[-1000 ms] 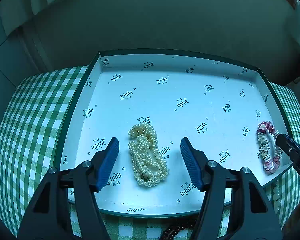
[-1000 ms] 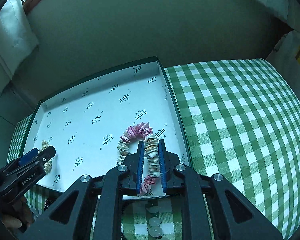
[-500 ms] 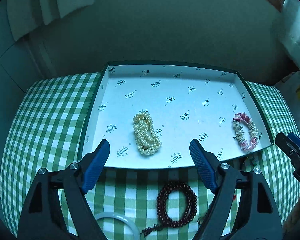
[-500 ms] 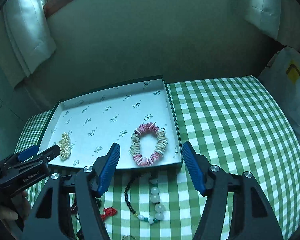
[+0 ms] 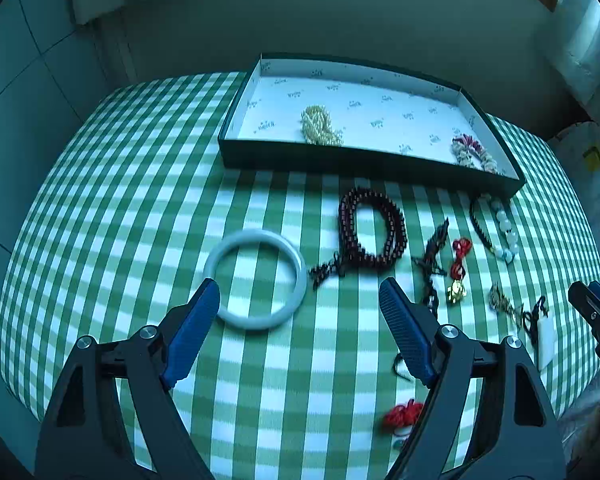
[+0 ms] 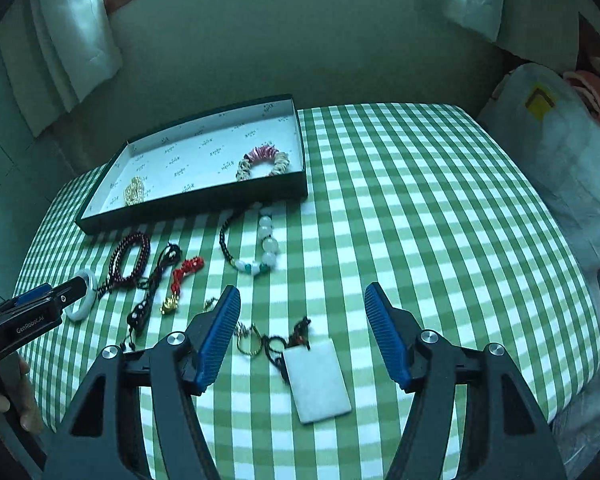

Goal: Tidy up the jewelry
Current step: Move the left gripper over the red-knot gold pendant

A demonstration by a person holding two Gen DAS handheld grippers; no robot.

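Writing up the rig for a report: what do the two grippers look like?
Both the left gripper and right gripper have black angular arms with silver screws and ribbed blue pads. White "GenRobot.AI" lettering marks the left one's side. No cables or sleeves show.

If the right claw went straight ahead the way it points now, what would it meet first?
Most likely the white rectangular pendant, lying on the checked tablecloth just ahead of the open right claw, with its dark cord at the near left. Depth is unclear; it could pass just above it.

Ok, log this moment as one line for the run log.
left gripper: open, above white bangle | right gripper: open, above white pendant | box: pearl strand, shell bracelet
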